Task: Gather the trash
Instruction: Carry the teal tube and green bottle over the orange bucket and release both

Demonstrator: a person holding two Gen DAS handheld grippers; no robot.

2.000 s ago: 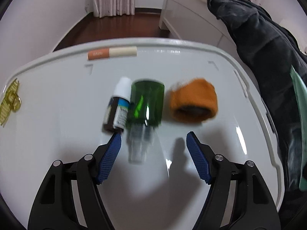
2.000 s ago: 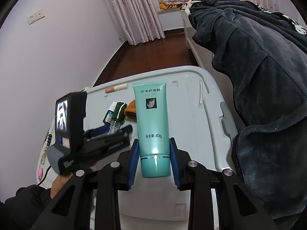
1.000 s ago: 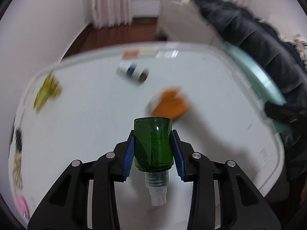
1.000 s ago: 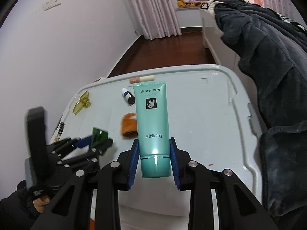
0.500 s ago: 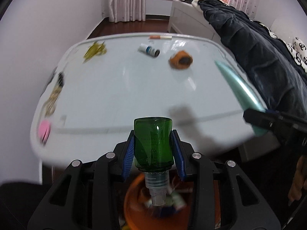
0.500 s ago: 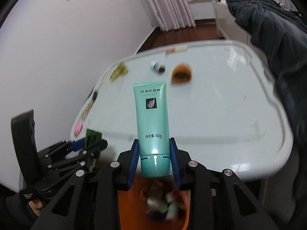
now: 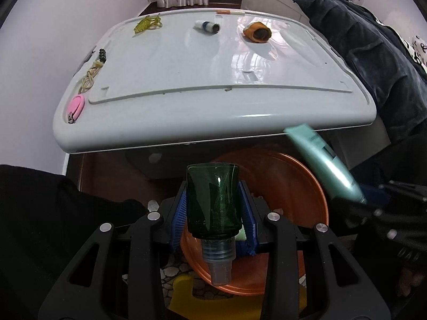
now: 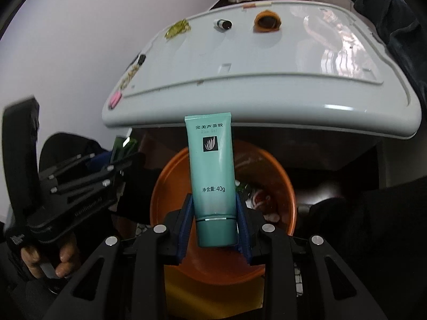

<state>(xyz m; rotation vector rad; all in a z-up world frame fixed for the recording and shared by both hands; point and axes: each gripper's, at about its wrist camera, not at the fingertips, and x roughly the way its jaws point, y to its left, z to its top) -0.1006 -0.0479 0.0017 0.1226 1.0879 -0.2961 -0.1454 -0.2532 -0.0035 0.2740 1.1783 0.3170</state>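
Orange basin (image 7: 315, 186) below both loads: my left tongs (image 7: 213, 221) clamp the green bottle (image 7: 212, 200), my right tongs (image 8: 214, 222) the teal tube (image 8: 212, 165); releasing off-centre risks either bouncing past the rim.

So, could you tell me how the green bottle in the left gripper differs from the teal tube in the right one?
The green bottle is dark, translucent and squat; the teal tube is opaque, long and flat-ended. The bottle bears no label, while the tube carries printed text and a logo. The bottle has a clear spray neck, the tube a teal cap. Both are clamped cap-end nearest the camera, above the orange bin.
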